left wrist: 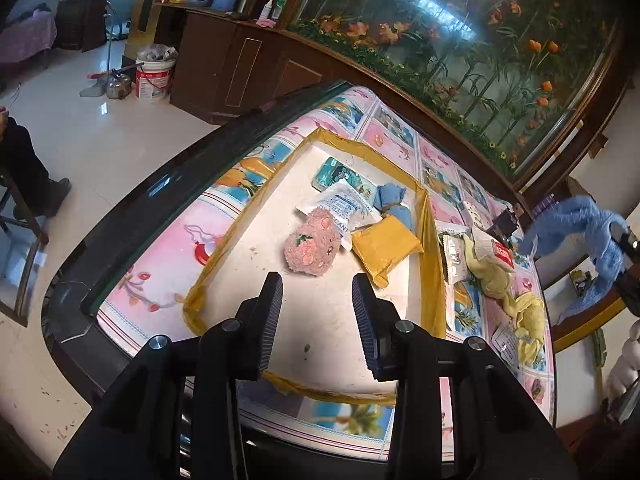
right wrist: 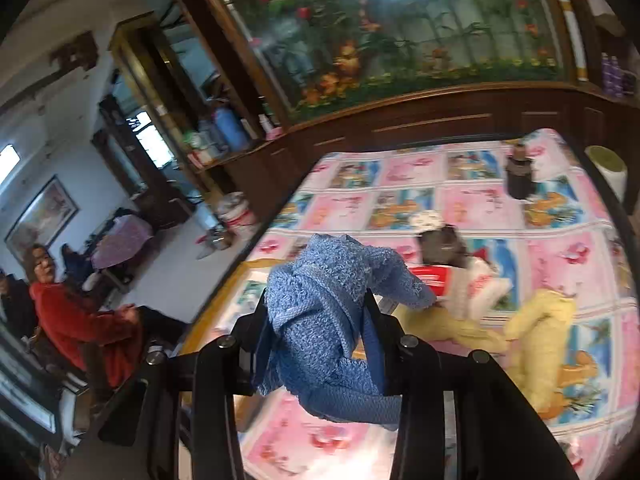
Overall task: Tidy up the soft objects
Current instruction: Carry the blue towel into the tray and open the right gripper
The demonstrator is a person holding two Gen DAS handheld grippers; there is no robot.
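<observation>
Here the right hand-held gripper (right wrist: 316, 312) is clenched on a fuzzy blue knitted cloth (right wrist: 320, 320), lifted at the centre of the right wrist view above the tabletop (right wrist: 460, 204). The cloth looks light and limp; it sags below the jaws, so a hold on a bunched fold seems safest. The left hand-held gripper (left wrist: 318, 304) is released, empty, above the yellow-rimmed tray (left wrist: 426, 216) at mid-frame.

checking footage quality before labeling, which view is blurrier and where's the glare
Right wrist view is softer: the yellow cloth and the tablecloth smear with motion, though the blue towel in the right hand-held gripper stays fairly sharp. Left wrist view is crisp, with glare on the aquarium glass; both bend at the edges.
</observation>
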